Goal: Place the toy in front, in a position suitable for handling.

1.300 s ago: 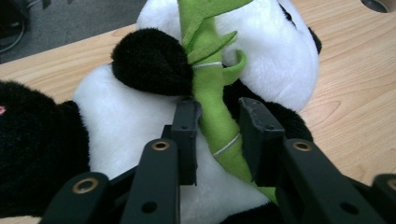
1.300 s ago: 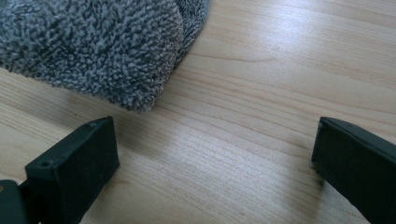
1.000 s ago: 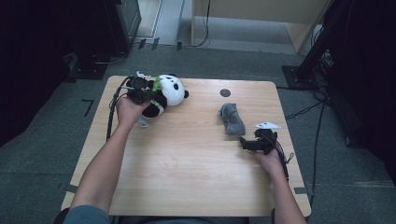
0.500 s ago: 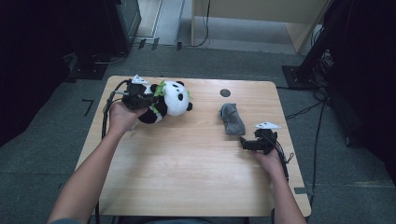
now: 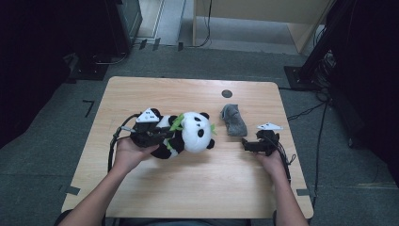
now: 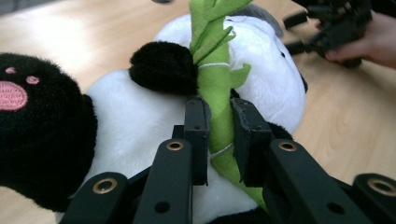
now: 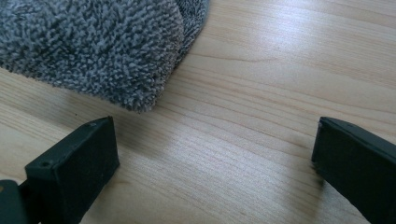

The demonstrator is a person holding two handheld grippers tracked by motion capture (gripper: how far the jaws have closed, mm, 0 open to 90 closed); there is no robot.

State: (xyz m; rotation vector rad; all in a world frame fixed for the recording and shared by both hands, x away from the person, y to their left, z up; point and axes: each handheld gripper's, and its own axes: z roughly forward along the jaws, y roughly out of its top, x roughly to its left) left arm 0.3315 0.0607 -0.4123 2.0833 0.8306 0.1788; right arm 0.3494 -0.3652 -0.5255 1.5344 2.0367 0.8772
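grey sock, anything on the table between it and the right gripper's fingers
Nothing visible: bare wood lies between the open right gripper and the grey sock, which sits just ahead toward its left finger, untouched.

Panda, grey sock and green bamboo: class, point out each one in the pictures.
Panda (image 5: 196,132): high view, on its white head.
Grey sock (image 5: 233,119): high view, on the middle of the fabric.
Green bamboo (image 6: 215,79): left gripper view, on the felt stalk just above the jaws.
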